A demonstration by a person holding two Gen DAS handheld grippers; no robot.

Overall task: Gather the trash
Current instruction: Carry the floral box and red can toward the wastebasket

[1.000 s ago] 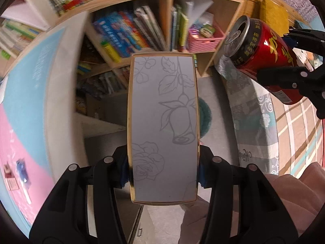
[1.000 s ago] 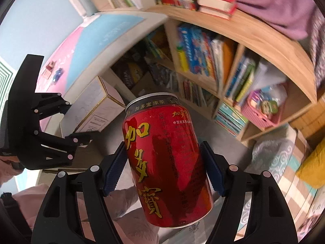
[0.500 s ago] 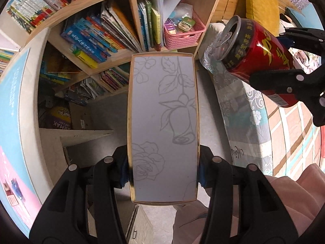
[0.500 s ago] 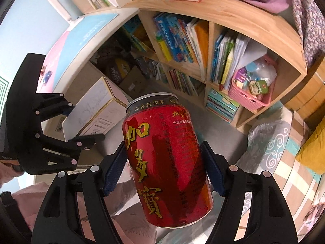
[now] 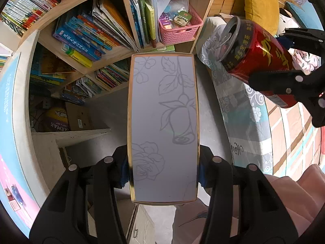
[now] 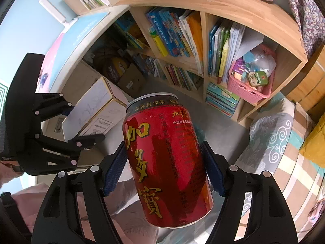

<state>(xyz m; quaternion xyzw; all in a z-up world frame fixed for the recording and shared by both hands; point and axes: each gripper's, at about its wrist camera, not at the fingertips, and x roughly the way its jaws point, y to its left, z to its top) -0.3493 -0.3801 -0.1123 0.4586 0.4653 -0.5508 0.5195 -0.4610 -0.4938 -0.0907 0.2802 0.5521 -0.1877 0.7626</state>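
Right wrist: can (image 6: 166, 158) between fingers (image 6: 114, 167).

Red drink can (image 6: 166, 160) with gold lettering, opened on top, held up in the air and tilted a bit toward 11 o'clock. Flat grey box (image 5: 163, 128) with rose outlines and gold edging, long side running 12 to 6.

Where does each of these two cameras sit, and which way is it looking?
Left wrist: on the left gripper, facing down along its fingers at the grey rose-print box it grips; a pink sleeve shows.
Right wrist: on the right gripper, facing downward at the red can it grips; pink clothing shows bottom left.
Shared: each sees the other gripper, box, can, bookshelf and pink basket.
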